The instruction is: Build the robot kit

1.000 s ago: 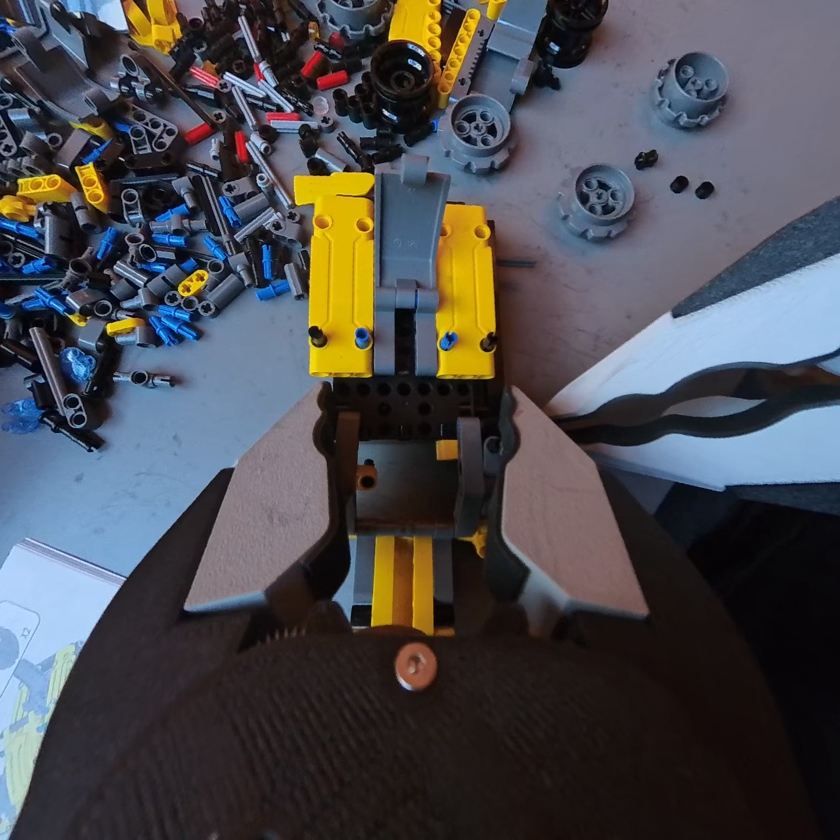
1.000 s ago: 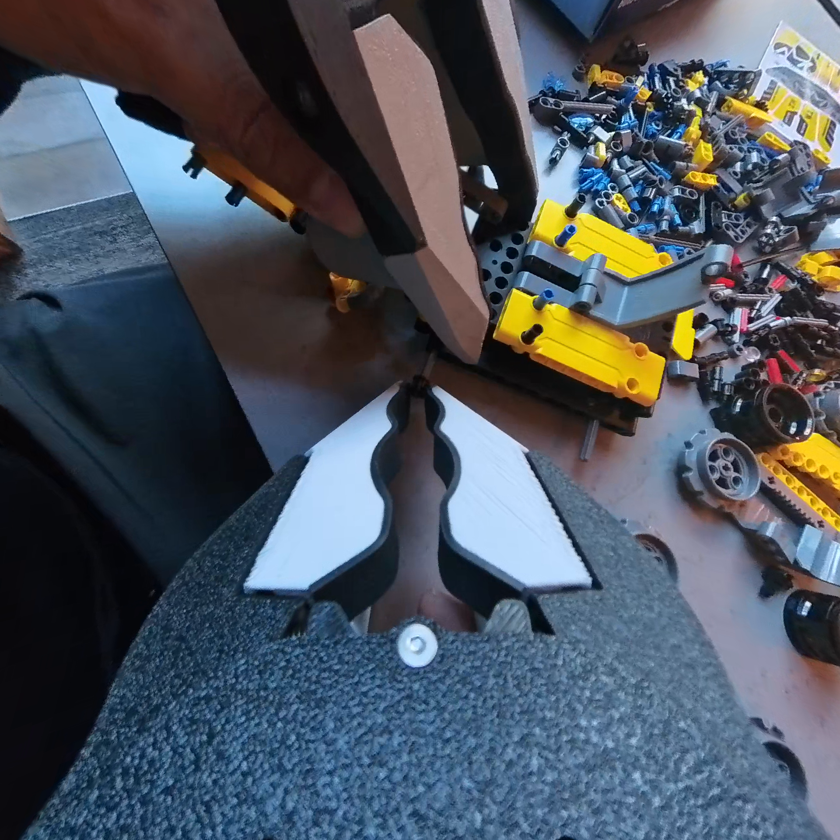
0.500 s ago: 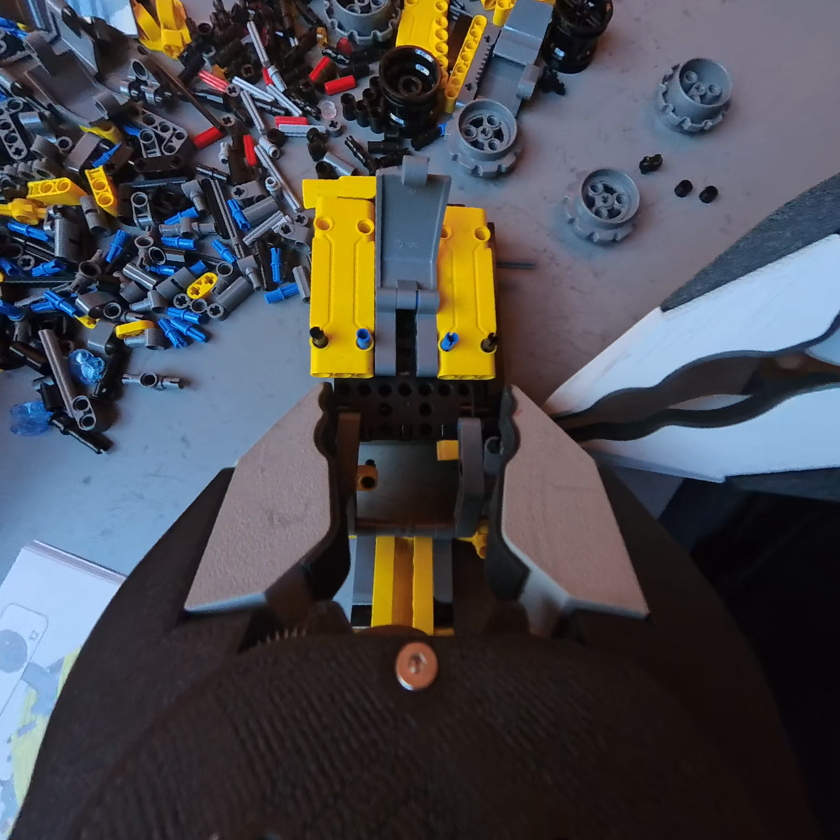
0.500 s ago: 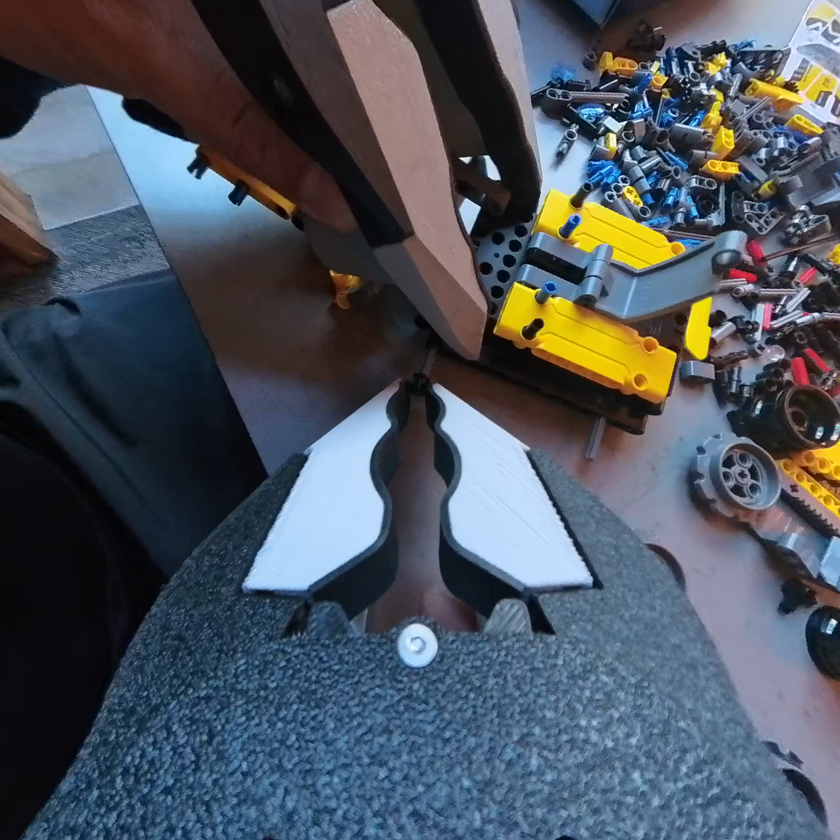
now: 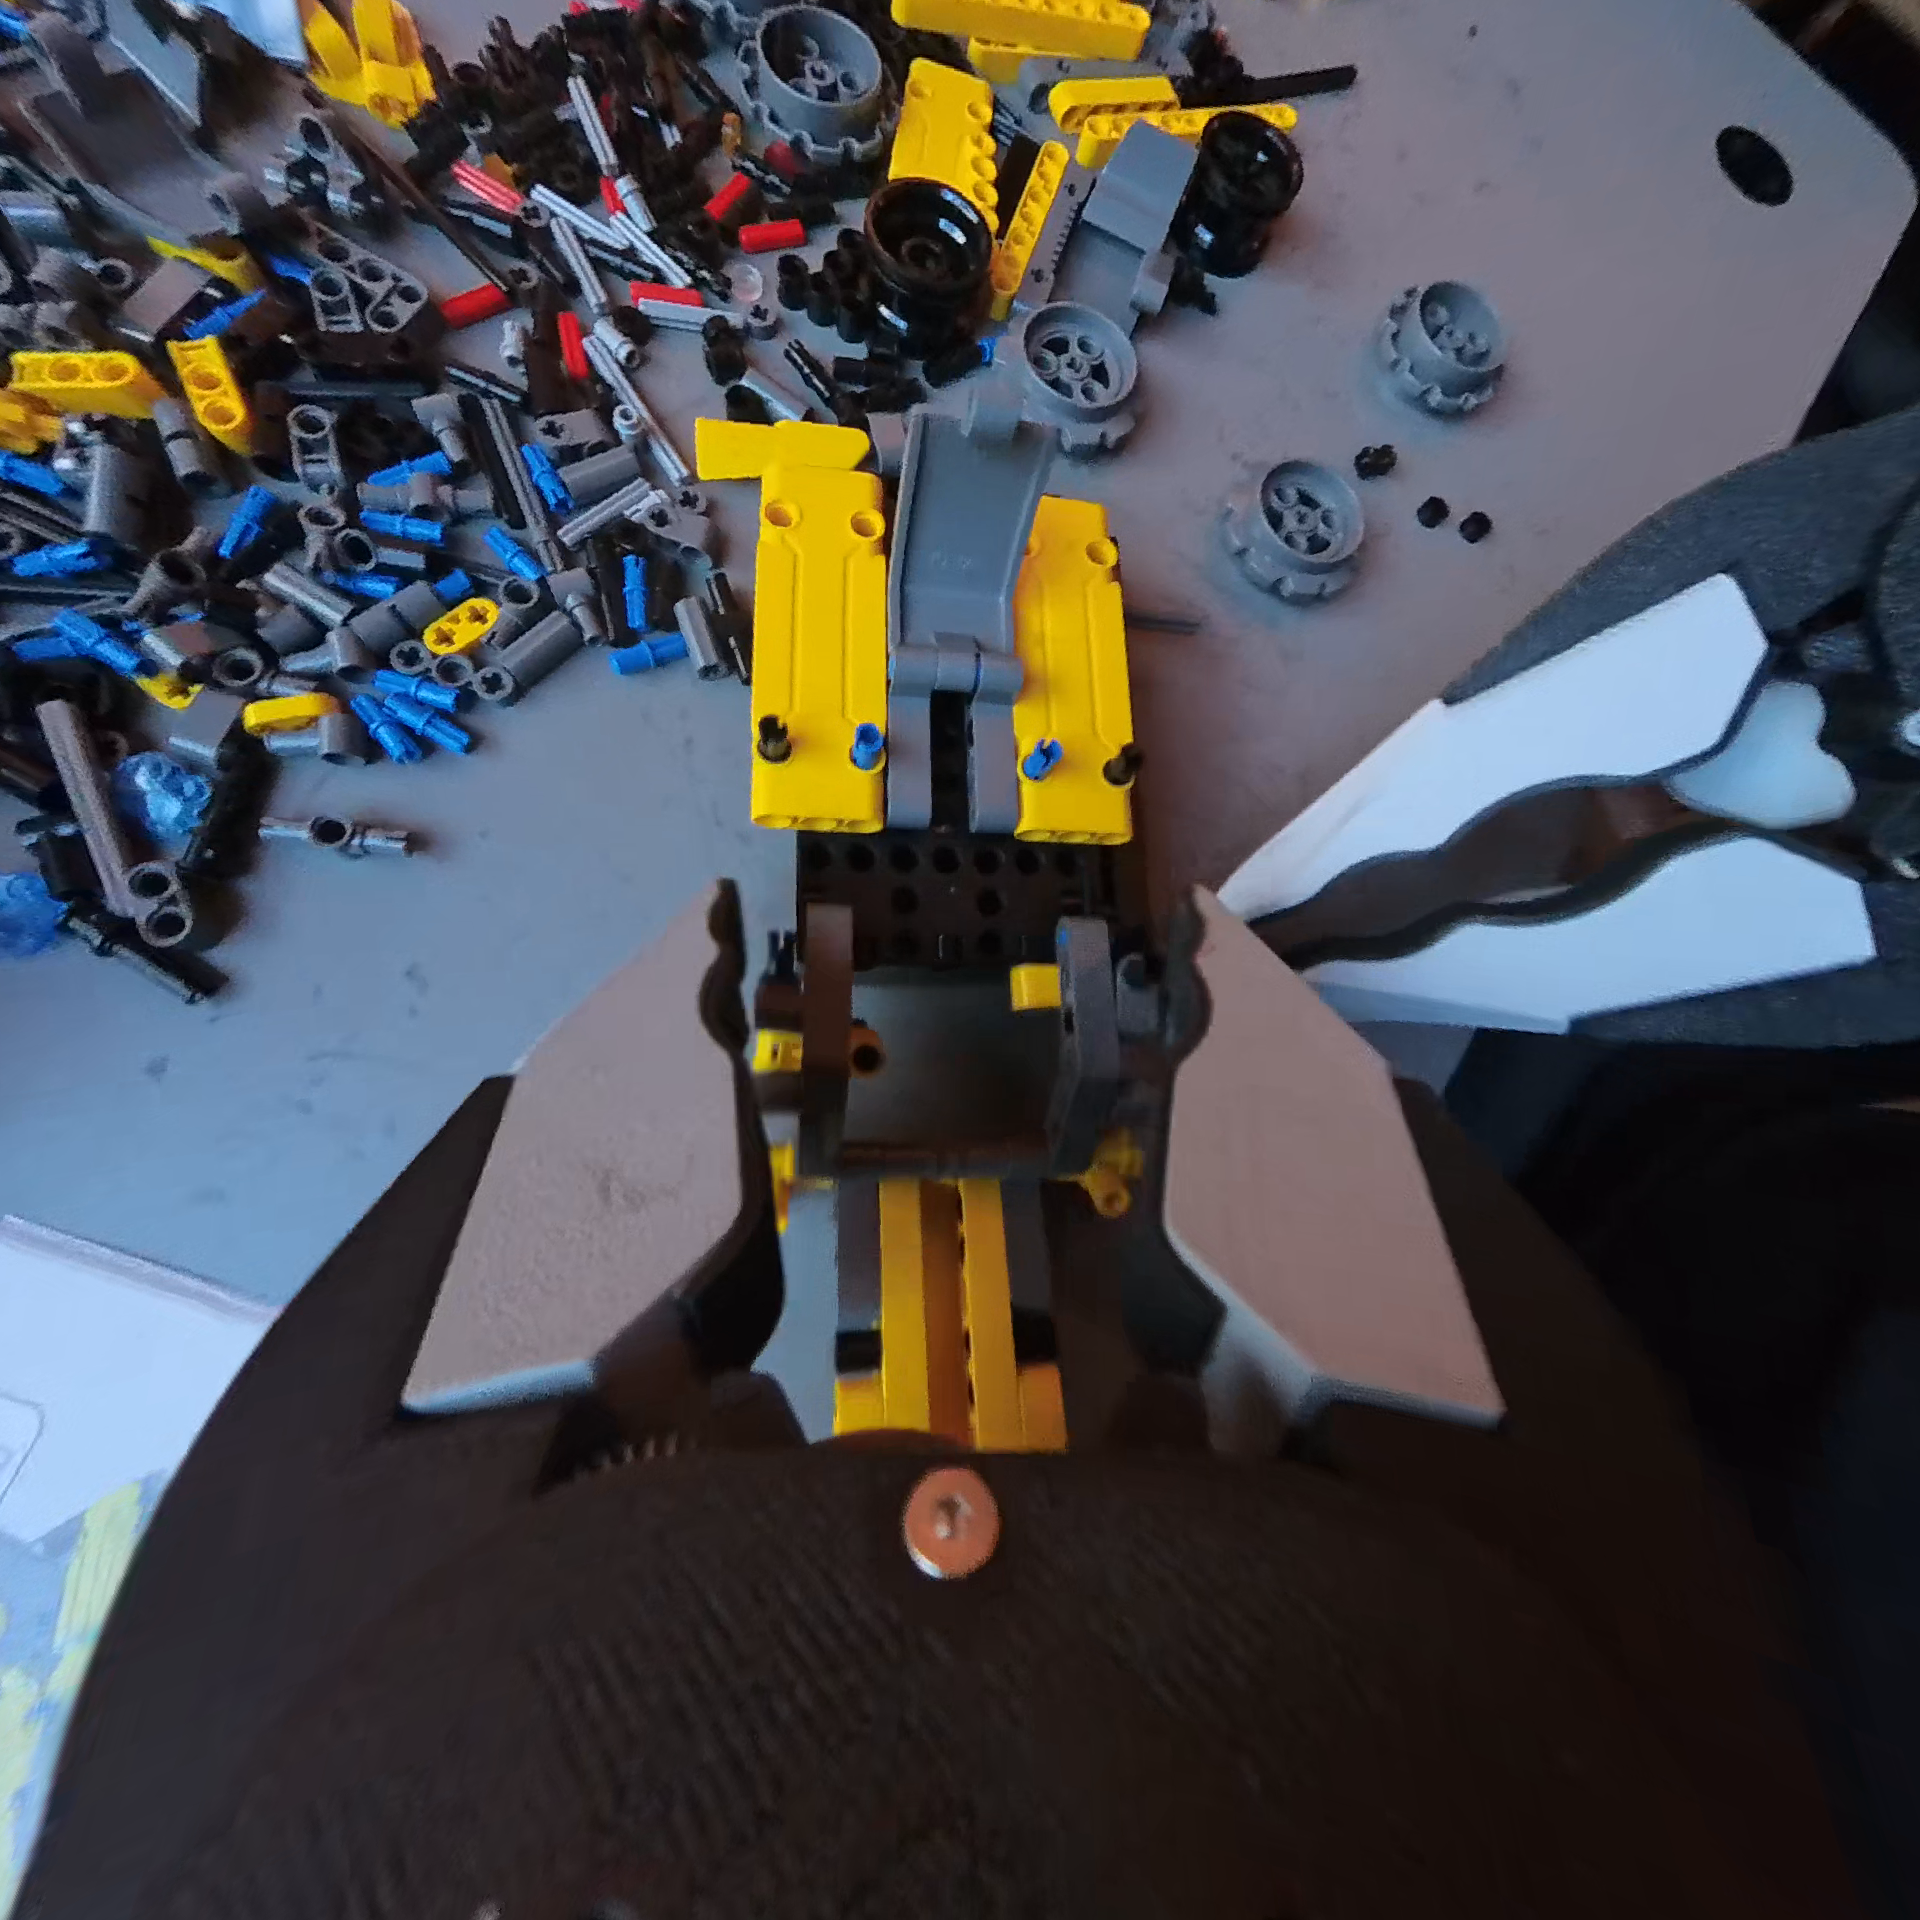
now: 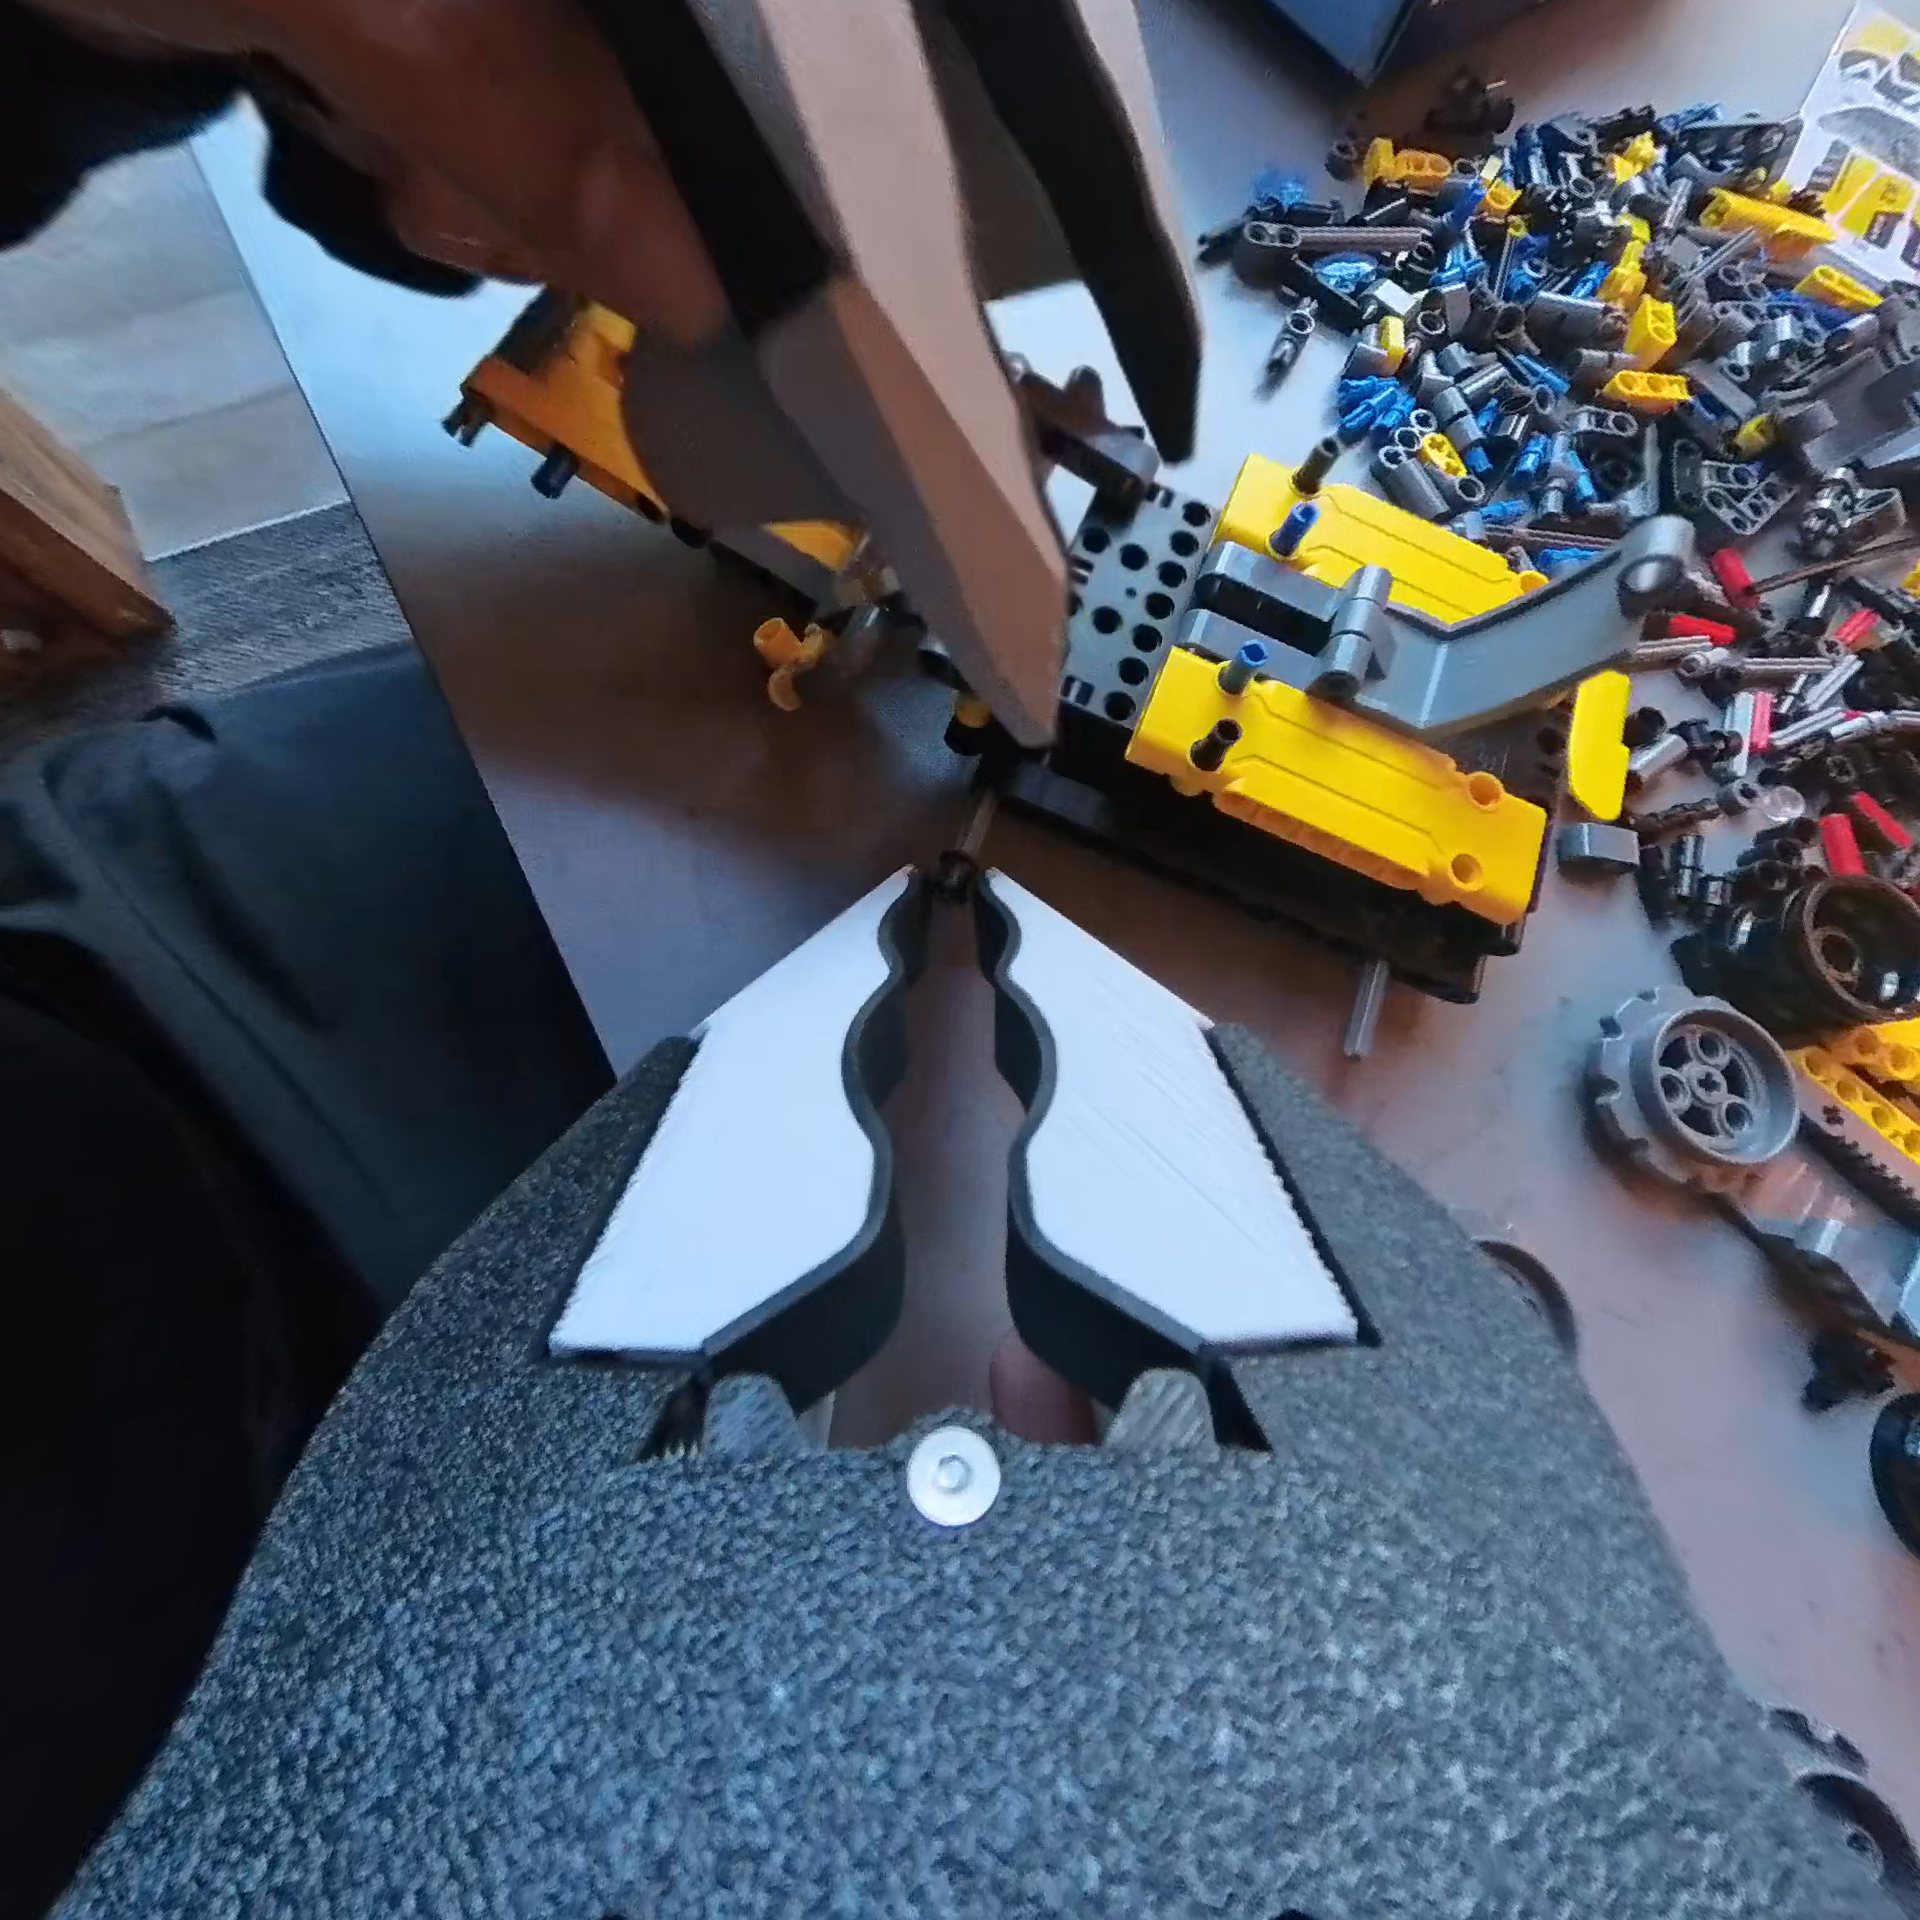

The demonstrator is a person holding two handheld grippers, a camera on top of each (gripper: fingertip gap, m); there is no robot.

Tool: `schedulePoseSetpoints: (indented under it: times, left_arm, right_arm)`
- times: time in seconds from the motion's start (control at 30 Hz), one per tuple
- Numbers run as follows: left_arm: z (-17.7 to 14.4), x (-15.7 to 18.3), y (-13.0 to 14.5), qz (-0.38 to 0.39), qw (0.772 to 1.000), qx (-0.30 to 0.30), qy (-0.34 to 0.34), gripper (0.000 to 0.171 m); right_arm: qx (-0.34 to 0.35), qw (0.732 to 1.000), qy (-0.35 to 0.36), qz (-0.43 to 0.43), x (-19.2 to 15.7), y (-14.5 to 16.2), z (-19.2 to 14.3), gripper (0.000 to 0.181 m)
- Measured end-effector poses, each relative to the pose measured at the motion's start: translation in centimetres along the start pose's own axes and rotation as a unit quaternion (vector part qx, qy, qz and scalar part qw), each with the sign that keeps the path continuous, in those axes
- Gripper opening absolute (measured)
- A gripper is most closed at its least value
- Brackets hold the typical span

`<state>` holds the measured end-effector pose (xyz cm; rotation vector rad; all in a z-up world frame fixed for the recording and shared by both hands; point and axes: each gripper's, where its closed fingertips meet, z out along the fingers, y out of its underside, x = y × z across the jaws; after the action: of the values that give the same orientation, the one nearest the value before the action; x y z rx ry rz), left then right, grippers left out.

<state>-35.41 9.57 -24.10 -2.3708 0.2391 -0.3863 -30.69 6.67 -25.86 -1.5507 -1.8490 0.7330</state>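
A half-built brick model of yellow panels, a grey arm and a black pegged block lies on the grey table. My left gripper has brown fingers closed on the sides of the model's near end. It also shows in the right wrist view, with one of its fingers over the model. My right gripper has white fingers pinched on a small black pin at the end of a thin axle sticking out of the model's side. The right gripper's fingers also show at the right of the left wrist view.
A dense pile of loose pieces covers the table's far left. Grey wheel hubs and black tyres lie beyond the model. A printed booklet lies at the near left. The table edge runs close on the right. A hand holds the left gripper.
Both grips look unchanged. The right wrist view has shifted, so more of the model's yellow rear end shows under the left gripper. The pile has slid slightly down in the left view.
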Motion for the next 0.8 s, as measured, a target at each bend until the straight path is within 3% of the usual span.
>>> schedulePoseSetpoints:
  times: [0.13, 0.2, 0.4, 0.53, 0.8]
  left_arm:
    - [-3.3, 0.8, 0.7, 0.035, 0.999, 0.027, -0.024, 0.089]
    - [-4.1, 1.3, 2.0, 0.058, 0.998, 0.011, -0.038, 0.093]
    - [-2.9, 0.7, 4.6, 0.141, 0.982, -0.058, -0.112, 0.095]
    - [-2.8, 1.5, 4.3, 0.177, 0.975, -0.03, -0.13, 0.096]
    - [-3.3, 1.4, 3.3, 0.313, 0.913, -0.005, -0.262, 0.089]
  right_arm:
    - [-0.012, 1.0, -0.02, 0.016, -0.1, 0.5, 0.0, 0.008]
    - [-0.009, 0.999, -0.024, 0.019, -0.1, 0.4, 0.0, 0.009]
    - [-0.004, 0.999, -0.034, 0.027, -0.1, 0.3, 0.0, 0.006]
    - [0.016, 0.999, -0.032, 0.031, -0.1, -0.3, -0.7, 0.006]
    - [0.041, 0.998, -0.035, 0.028, 0.5, -3.8, -2.8, 0.006]
